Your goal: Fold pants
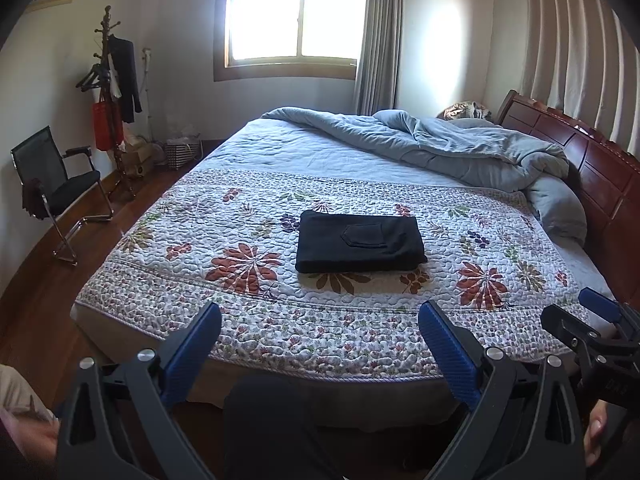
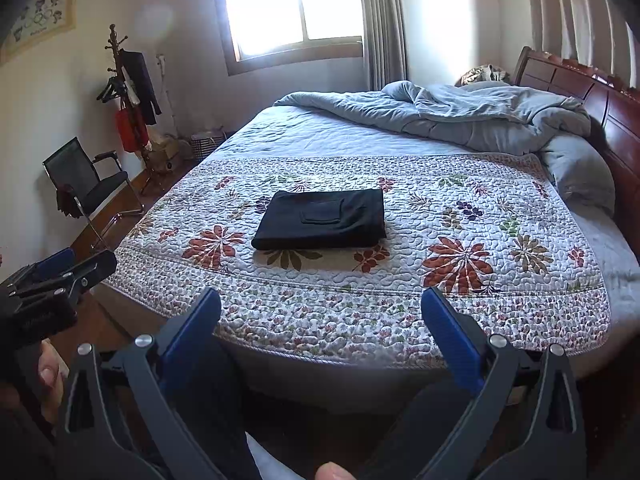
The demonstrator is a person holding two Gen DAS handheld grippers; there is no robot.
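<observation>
Black pants (image 1: 360, 246) (image 2: 322, 220) lie folded into a neat rectangle, back pocket up, in the middle of the floral quilt (image 1: 248, 320) (image 2: 400, 316) on the bed. My left gripper (image 1: 320, 316) is open and empty, held back over the bed's near edge, well short of the pants. My right gripper (image 2: 320, 304) is open too, also empty, at the same near edge. The right gripper (image 1: 596, 320) shows at the right edge of the left wrist view, and the left gripper (image 2: 60, 276) at the left edge of the right wrist view.
A crumpled grey duvet (image 1: 460, 140) fills the far right of the bed against the wooden headboard (image 1: 592, 160). A black chair (image 1: 60, 188) and a coat stand (image 1: 112, 92) are by the left wall. Dark trouser legs and fingers of the person show below.
</observation>
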